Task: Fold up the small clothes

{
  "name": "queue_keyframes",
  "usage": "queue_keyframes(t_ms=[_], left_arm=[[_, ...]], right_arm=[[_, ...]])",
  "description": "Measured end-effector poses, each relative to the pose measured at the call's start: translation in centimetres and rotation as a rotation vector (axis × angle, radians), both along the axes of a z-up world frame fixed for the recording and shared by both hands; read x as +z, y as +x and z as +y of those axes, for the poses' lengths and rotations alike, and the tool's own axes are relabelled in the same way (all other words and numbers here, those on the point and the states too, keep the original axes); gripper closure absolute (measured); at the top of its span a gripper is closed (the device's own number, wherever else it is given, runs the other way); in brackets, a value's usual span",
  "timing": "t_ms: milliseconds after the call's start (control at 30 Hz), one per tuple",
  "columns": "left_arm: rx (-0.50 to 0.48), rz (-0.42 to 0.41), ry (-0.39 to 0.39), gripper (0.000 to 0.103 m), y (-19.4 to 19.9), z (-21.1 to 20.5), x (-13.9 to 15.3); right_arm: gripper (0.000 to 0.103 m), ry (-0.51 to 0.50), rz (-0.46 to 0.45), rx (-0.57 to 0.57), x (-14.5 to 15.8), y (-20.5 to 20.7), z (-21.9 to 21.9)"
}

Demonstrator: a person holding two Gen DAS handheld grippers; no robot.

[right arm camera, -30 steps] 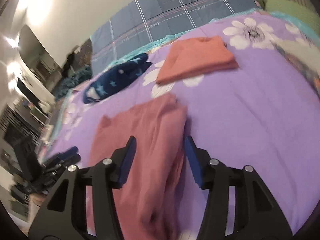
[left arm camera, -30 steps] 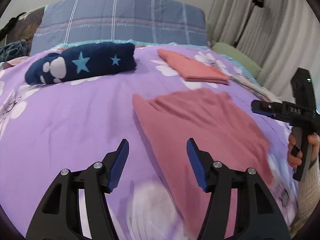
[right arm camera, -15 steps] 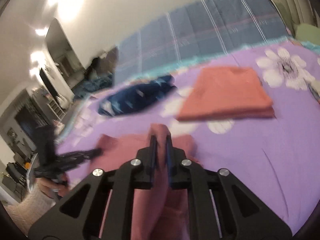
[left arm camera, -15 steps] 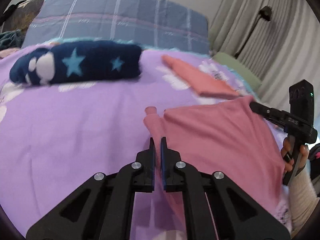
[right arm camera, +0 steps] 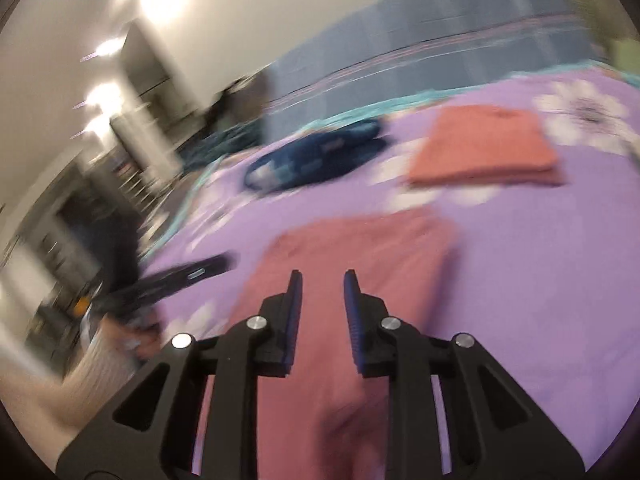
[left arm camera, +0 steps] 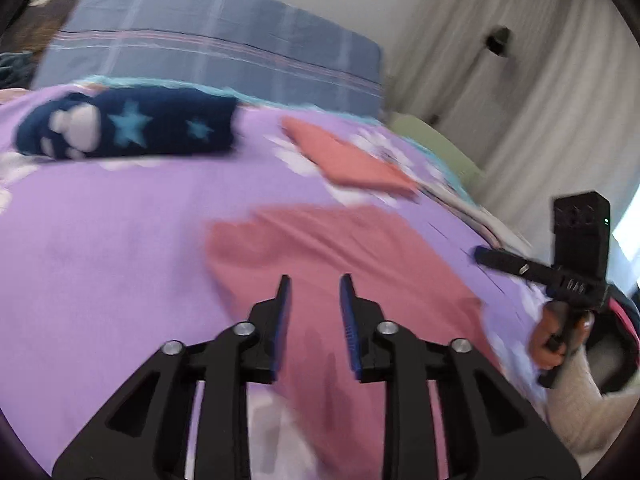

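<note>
Hovering over the pink garment [left arm camera: 328, 256], your left gripper [left arm camera: 314, 300] had its jaws parted, grasping nothing. Your right gripper [right arm camera: 322, 300] was likewise released above that cloth. It lay flat on the purple bedspread [left arm camera: 120, 240], near a folded orange piece [right arm camera: 488, 152] and a navy star-patterned bundle [left arm camera: 132, 128].

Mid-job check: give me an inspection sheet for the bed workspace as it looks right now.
Surface: purple floral bedspread, blurred by motion.
Job's things: pink garment lying flat, in front of both grippers; folded orange garment farther back.
Clutter: navy star blanket rolled near the blue plaid pillow.
Grippers: left gripper open, empty; right gripper open, empty, above the pink garment.
Cables: nothing seen.
Surroundings: grey curtains, green cushion.
</note>
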State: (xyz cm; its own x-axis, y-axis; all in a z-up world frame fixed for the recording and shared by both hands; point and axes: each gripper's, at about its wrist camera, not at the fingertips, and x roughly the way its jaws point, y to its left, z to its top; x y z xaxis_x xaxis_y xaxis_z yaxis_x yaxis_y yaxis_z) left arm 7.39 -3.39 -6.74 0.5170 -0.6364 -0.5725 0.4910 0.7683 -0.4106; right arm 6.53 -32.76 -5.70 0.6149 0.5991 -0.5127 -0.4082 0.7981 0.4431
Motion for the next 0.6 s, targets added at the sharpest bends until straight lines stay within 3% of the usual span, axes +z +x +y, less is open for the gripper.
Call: queue_keyframes(t_ms=[67, 133, 200, 300, 433, 533, 600], left_arm=[[-0.043, 0.04, 0.092, 0.063, -1.4, -2.2, -2.1], [-0.044, -0.022, 0.218, 0.063, -2.6, -3.9, -3.9], [-0.034, -0.043, 0.257, 0.062, -3.0, -4.4, -3.2], [-0.017, -0.064, 0.311, 0.061, -4.0, -4.7, -2.7], [-0.034, -0.073, 0.294, 0.055, -6.4, -3.8, -1.7], [-0.032, -0.044, 0.305, 0.053, -8.5, -3.2, -1.7], [-0.042, -0.025, 0.353, 0.051, -9.3, -3.6, -2.5]], right_arm=[[0.076, -0.161, 0.019, -0.006, -2.1, -1.1, 1.9], [0.086, -0.281, 0.086, -0.068, -5.2, -0.6, 2.3], [0.088, -0.261, 0.096, -0.101, -5.8, -0.8, 2.1], [0.085, -0.311, 0.062, -0.156, -3.3, -2.0, 2.9], [0.083, -0.315, 0.007, -0.117, -1.9, -5.5, 3.9], [0.08, -0.336, 0.039, -0.094, -3.1, -7.5, 4.1], [0.079, -0.399, 0.09, -0.114, -4.9, -7.8, 3.6]])
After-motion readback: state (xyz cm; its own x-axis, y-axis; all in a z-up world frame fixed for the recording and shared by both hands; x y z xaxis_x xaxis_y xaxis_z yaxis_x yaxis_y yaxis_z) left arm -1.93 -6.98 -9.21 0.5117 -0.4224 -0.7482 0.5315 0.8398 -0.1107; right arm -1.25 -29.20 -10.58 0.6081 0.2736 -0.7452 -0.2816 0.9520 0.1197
